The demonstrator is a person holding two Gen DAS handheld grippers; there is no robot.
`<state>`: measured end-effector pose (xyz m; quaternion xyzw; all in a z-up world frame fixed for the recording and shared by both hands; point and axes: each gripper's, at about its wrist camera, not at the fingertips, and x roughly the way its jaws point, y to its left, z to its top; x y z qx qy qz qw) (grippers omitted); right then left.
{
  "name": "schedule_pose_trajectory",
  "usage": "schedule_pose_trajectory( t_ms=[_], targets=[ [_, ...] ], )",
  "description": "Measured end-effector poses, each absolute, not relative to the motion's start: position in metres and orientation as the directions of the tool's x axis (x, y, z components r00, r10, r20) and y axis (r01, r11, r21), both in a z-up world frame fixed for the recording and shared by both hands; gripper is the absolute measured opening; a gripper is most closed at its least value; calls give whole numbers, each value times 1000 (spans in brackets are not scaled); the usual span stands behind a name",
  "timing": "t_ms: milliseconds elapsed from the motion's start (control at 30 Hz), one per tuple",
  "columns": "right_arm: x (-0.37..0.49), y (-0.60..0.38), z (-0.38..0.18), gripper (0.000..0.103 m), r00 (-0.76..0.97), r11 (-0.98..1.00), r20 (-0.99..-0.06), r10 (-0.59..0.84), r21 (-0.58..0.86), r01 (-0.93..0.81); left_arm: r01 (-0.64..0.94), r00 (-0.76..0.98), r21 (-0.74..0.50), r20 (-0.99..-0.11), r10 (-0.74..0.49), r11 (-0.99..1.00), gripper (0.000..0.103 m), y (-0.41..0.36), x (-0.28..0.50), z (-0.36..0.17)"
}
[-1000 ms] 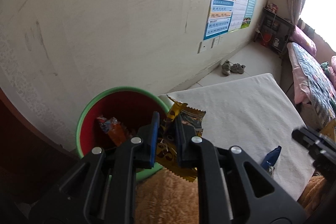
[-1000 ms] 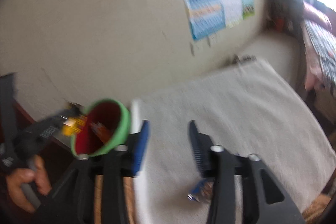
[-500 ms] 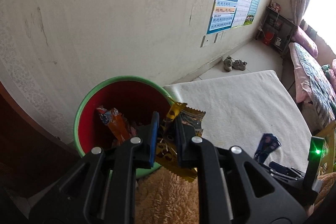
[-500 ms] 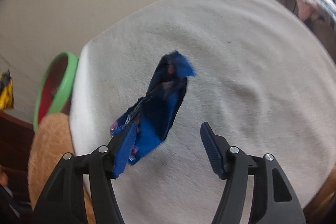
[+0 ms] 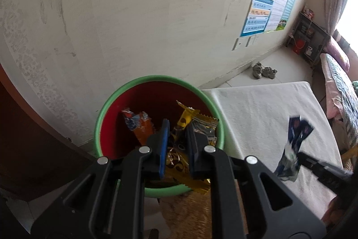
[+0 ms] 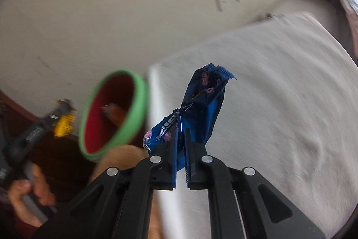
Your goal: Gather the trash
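A red bin with a green rim (image 5: 156, 78) stands by the wall, holding an orange wrapper (image 5: 139, 124). My left gripper (image 5: 176, 138) is shut on a yellow snack wrapper (image 5: 194, 124) and holds it over the bin's mouth. My right gripper (image 6: 181, 138) is shut on a blue wrapper (image 6: 201, 109) and holds it up above the white cloth (image 6: 279, 93), right of the bin (image 6: 138, 100). The blue wrapper also shows in the left wrist view (image 5: 295, 140).
The white cloth (image 5: 257, 109) covers the surface right of the bin. A tan fuzzy cushion (image 5: 185, 214) lies below the bin. Dark wooden furniture (image 5: 26, 149) stands at left. Shoes (image 5: 264, 71) lie on the floor by the wall.
My right gripper has shut on the blue wrapper and lifted it off the cloth toward the bin. My left gripper has moved over the bin's mouth with the yellow wrapper.
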<state>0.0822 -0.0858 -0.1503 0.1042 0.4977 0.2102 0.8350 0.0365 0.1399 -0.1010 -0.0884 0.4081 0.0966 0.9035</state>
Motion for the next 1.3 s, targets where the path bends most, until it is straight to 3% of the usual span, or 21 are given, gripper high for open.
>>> schedule_pose_trajectory(
  t_ms=[200, 333, 433, 467, 500, 567, 733, 867, 933, 1067, 1300],
  targets=[
    [97, -18, -124, 8, 385, 828, -753, 534, 374, -418, -291, 629, -82, -767, 126, 953, 14, 167, 46, -110],
    [103, 26, -116, 8, 379, 795, -758, 531, 291, -531, -309, 607, -60, -781, 149, 949, 14, 184, 57, -119],
    [107, 49, -118, 9, 371, 778, -767, 524, 254, -575, -331, 598, -49, -783, 170, 942, 25, 193, 64, -125],
    [107, 53, -118, 14, 368, 773, -768, 525, 249, -583, -337, 596, -50, -785, 172, 940, 43, 196, 65, -126],
    [108, 54, -120, 28, 370, 771, -769, 522, 241, -589, -343, 596, -51, -783, 176, 938, 57, 198, 66, -127],
    [104, 53, -119, 43, 397, 778, -763, 509, 212, -591, -353, 606, -41, -771, 195, 935, 61, 199, 65, -126],
    [88, 21, -112, 53, 449, 813, -746, 492, 209, -544, -334, 630, -19, -748, 208, 942, 74, 187, 57, -118],
    [67, -24, -102, 73, 531, 857, -717, 451, 183, -481, -285, 658, 7, -726, 201, 959, 85, 159, 51, -103],
    [50, -43, -90, 81, 583, 882, -699, 414, 148, -447, -256, 689, 0, -701, 182, 967, 96, 141, 49, -91],
    [23, -89, -73, 95, 688, 929, -643, 337, 108, -354, -171, 761, -23, -637, 118, 985, 98, 100, 42, -62],
    [-34, -160, -21, 96, 900, 989, -410, 145, 44, -140, -50, 828, -45, -560, 16, 998, 98, 28, 33, -12]
  ],
)
